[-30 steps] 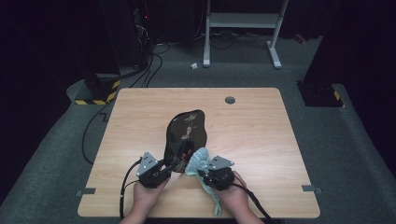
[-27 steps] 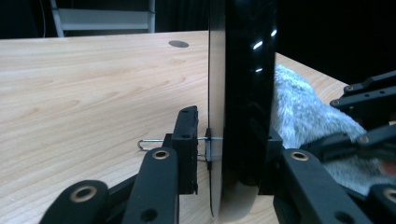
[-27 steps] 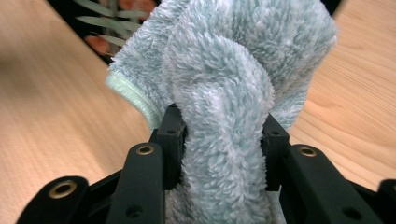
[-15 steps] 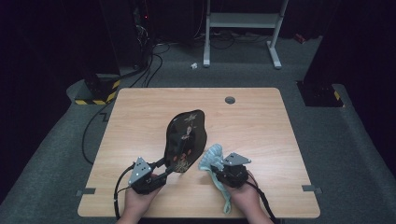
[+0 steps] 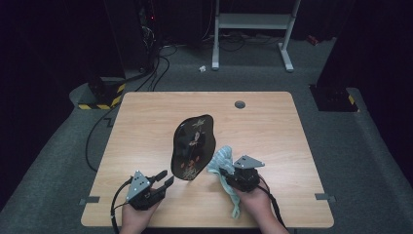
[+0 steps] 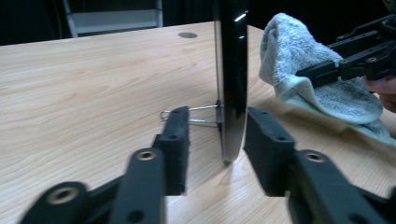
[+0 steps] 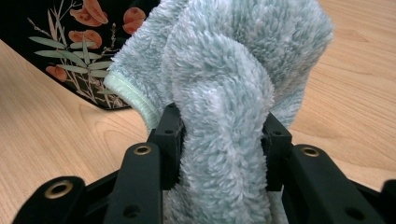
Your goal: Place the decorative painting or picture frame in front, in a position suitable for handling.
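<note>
A black lacquered plate (image 5: 192,146) painted with orange flowers stands upright on a wire stand (image 6: 196,114) in the middle of the wooden table (image 5: 146,122). My left gripper (image 5: 163,178) lies low at its near left. Its jaws have just been closing, with the plate's (image 6: 231,70) lower edge between them. The left pad still stands apart from it, so my left gripper (image 6: 217,140) is open. My right gripper (image 5: 225,171) is shut on a pale blue-green towel (image 5: 221,158) just right of the plate. The towel (image 7: 224,70) bulges between the pads of my right gripper (image 7: 222,126), with the plate (image 7: 70,42) behind at left.
A round cable hole (image 5: 239,104) sits near the table's far edge. On the floor beyond are black cables (image 5: 160,63), a yellow-and-black striped block (image 5: 100,97) at left and a white frame (image 5: 253,29) at the back. The towel's tail (image 5: 234,200) hangs toward the near edge.
My left gripper has drawn back toward the near left corner, away from the plate. My right gripper with the towel has shifted a little to the right of the plate.
</note>
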Available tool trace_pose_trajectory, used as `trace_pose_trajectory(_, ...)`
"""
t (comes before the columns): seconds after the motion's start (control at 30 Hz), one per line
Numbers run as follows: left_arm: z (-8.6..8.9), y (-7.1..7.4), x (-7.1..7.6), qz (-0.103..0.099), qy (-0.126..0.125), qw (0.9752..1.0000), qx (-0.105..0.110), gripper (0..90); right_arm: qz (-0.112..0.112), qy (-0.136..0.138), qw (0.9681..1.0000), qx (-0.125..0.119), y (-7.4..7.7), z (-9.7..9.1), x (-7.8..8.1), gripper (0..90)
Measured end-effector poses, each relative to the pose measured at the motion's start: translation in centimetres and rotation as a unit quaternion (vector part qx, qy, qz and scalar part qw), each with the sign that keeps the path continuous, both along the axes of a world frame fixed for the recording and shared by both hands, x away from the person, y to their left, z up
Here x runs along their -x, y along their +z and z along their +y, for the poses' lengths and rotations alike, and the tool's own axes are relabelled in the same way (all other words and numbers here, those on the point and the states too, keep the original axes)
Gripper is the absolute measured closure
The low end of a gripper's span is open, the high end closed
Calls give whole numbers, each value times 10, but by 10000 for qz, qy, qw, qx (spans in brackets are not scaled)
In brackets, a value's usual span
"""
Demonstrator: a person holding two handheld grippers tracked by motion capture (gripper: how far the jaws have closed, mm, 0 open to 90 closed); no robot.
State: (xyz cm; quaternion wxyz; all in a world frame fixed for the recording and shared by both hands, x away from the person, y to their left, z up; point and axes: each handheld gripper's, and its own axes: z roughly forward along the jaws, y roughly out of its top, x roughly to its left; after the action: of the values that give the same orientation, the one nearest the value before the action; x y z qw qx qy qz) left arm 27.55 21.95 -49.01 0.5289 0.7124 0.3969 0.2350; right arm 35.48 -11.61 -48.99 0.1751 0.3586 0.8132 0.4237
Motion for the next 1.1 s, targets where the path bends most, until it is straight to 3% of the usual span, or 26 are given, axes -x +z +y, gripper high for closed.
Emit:
trace_pose_trajectory(0.17,8,11,2,-47,63,9998,197,662,2,28,10000,-35,0,1,-1,606)
trace_pose_trajectory(0.27,5,18,-1,-100,44,9998,169,655,-21,64,10000,-24,0,2,0,606)
trace_pose_trajectory(0.5,-6,41,-16,-257,-16,9991,337,619,-204,185,9996,9,5,8,8,608)
trace_pose_trajectory(0.8,-30,89,-45,-437,-126,9989,142,606,-299,413,9987,-14,9,20,17,608)
trace_pose_trajectory(0.93,-38,96,-57,-343,-120,9992,153,619,-311,509,9982,-40,11,26,21,607)
trace_pose_trajectory(1.1,-39,99,-65,-324,-113,9989,315,651,-358,655,9972,-79,14,33,25,607)
